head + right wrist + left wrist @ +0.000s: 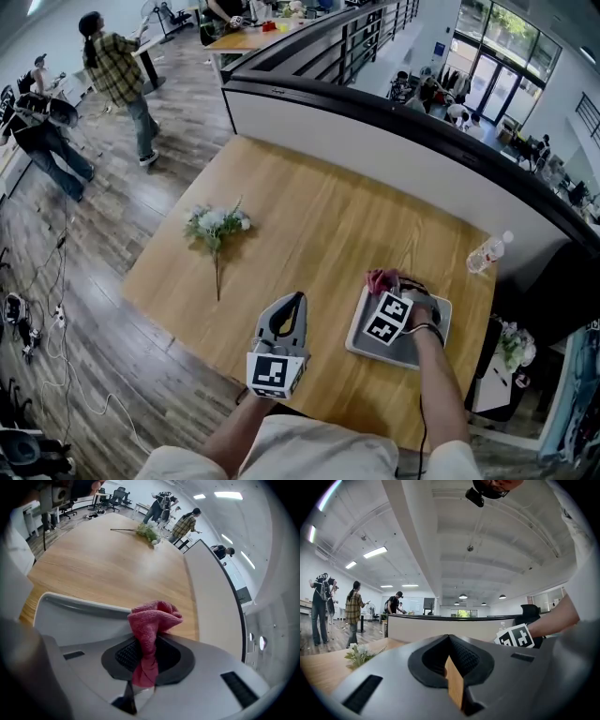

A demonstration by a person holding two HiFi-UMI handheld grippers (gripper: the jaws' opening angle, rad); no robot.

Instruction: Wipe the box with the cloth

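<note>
My right gripper (140, 667) pinches the cloth (157, 616) above the box (70, 616) for wiping. My left gripper (451, 677), closed and empty, idles beside the box.

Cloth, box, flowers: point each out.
cloth (154, 618), right gripper view, on the bunched upper fold.
box (379, 345), head view, on the bare near-left corner.
flowers (217, 223), head view, on the white blooms.
</note>
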